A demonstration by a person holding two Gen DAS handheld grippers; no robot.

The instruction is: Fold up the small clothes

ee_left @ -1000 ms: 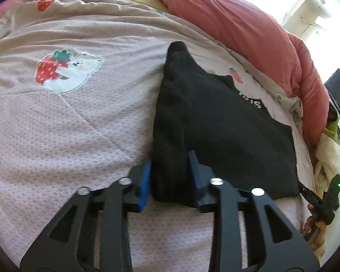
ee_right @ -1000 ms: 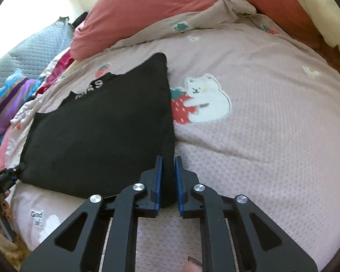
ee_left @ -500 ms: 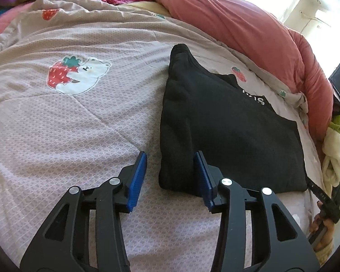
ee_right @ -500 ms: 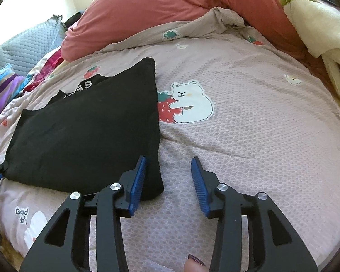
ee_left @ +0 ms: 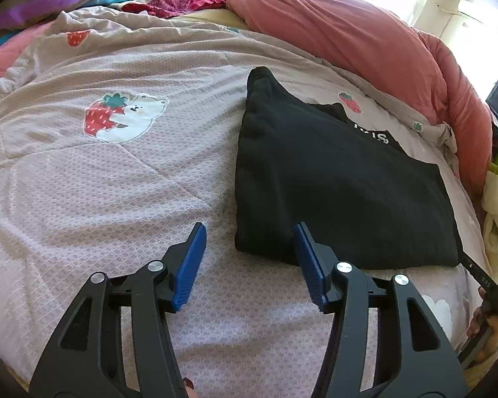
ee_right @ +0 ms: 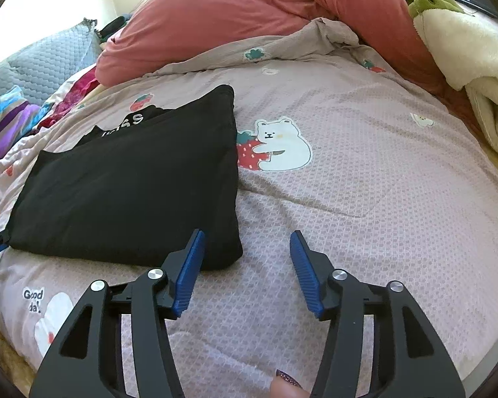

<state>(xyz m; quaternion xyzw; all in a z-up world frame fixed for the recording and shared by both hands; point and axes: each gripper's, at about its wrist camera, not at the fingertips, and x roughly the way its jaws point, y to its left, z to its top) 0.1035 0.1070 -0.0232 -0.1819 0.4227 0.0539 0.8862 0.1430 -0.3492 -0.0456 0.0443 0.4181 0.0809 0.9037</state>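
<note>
Left hand-held gripper (ee_left: 249,258) released, jaws just been opening, blue pads standing apart just short of the near left corner of the folded black garment (ee_left: 332,182), nothing pressed between them. Right hand-held gripper (ee_right: 245,262) likewise released after opening, its left pad in front of the garment's near right corner, bare cover showing in the gap. Garment lying flat on the bed cover (ee_left: 116,182), pinkish with a honeycomb weave, folded into a rough wedge, white lettering peeking from under its far edge. Just beside its right edge, a bear-and-strawberry print (ee_right: 275,149). Farther out, a bunched salmon-pink duvet (ee_right: 215,10) along the far side of the bed.
</note>
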